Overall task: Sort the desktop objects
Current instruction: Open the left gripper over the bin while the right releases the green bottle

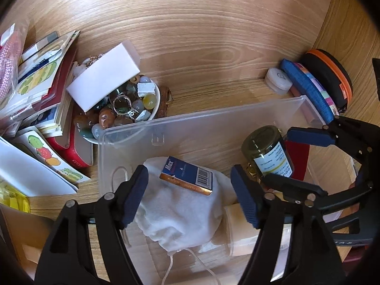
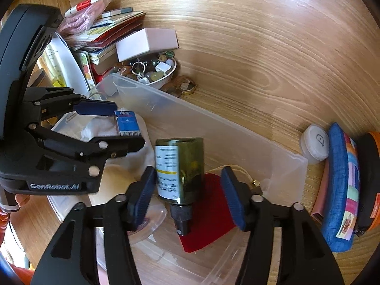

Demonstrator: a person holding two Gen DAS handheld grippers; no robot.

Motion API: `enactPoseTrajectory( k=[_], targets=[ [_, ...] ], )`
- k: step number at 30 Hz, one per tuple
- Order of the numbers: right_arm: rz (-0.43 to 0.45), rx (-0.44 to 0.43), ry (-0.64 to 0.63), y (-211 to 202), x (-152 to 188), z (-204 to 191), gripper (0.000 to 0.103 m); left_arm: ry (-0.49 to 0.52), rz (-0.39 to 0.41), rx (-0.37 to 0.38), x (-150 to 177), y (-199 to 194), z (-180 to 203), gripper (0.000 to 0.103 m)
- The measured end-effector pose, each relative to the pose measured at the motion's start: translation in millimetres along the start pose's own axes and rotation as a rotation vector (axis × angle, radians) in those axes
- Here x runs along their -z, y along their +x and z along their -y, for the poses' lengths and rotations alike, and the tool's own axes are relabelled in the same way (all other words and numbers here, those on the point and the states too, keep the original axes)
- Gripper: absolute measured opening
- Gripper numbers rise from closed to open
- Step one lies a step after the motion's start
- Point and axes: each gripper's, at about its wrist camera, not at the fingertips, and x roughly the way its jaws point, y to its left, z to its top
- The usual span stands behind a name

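A clear plastic bin (image 1: pixel 213 123) (image 2: pixel 261 149) sits on the wooden desk. In it lie a white drawstring pouch (image 1: pixel 180 216), a small blue Max box (image 1: pixel 187 175) (image 2: pixel 125 123), a green glass bottle (image 1: pixel 268 152) (image 2: pixel 180 166) with a white label, and a red cloth (image 2: pixel 209 216). My left gripper (image 1: pixel 190 197) is open over the pouch and box. My right gripper (image 2: pixel 187 197) is open around the bottle, which lies in the bin; its left pad is close to the glass. The right gripper also shows in the left wrist view (image 1: pixel 296 161).
A white bowl of stones and rings (image 1: pixel 123 109) (image 2: pixel 154 71) with a white box (image 1: pixel 104 83) on it stands behind the bin. Books and sticker sheets (image 1: pixel 42 90) are stacked at the left. A white round case (image 2: pixel 313 144), a blue pouch (image 2: pixel 342 187) and a black-orange case (image 1: pixel 330 76) lie to the right.
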Motion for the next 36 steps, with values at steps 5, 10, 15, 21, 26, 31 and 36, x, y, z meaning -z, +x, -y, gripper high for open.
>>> enactPoseTrajectory(
  k=[5,10,15,21,26,31,36],
  targets=[
    [0.021,0.004,0.010,-10.4,0.7,1.7,0.064,-0.011,-0.004,-0.010,3.3,-4.0,1.4,0.073],
    [0.063,0.006,0.024,-30.0,3.9,4.8,0.069,-0.017,0.026,-0.021,4.6,-17.5,4.5,0.074],
    [0.102,0.002,0.042,-54.8,8.7,5.9,0.070,-0.023,0.085,-0.052,7.3,-46.4,9.1,0.080],
    [0.145,-0.020,0.061,-83.7,21.5,1.8,0.071,0.017,0.202,-0.148,25.9,-95.1,20.4,0.088],
    [0.175,-0.029,0.066,-106.1,34.8,-8.1,0.071,0.051,0.265,-0.182,43.1,-128.2,33.3,0.096],
    [0.209,-0.030,0.068,-127.4,48.3,-18.5,0.071,0.076,0.305,-0.211,61.6,-154.3,42.0,0.098],
    [0.228,-0.023,0.059,-139.7,61.3,-29.0,0.077,0.079,0.317,-0.225,77.3,-166.2,46.8,0.100]
  ],
)
